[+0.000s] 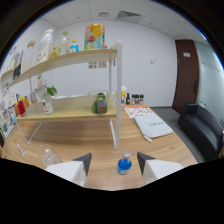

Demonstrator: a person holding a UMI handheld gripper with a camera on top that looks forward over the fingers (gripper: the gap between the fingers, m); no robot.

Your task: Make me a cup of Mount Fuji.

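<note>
Two open jaws flank blue-capped bottle [124,164] on table [75,135].

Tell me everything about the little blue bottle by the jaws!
The little blue bottle is small, with a bright blue body that looks like clear plastic and a pale cap on top. It stands upright on the wooden table, by itself. It sits between the open jaws of the gripper, nearer one of them, with a gap on each side, so nothing but the table touches it. No label can be made out.
</note>
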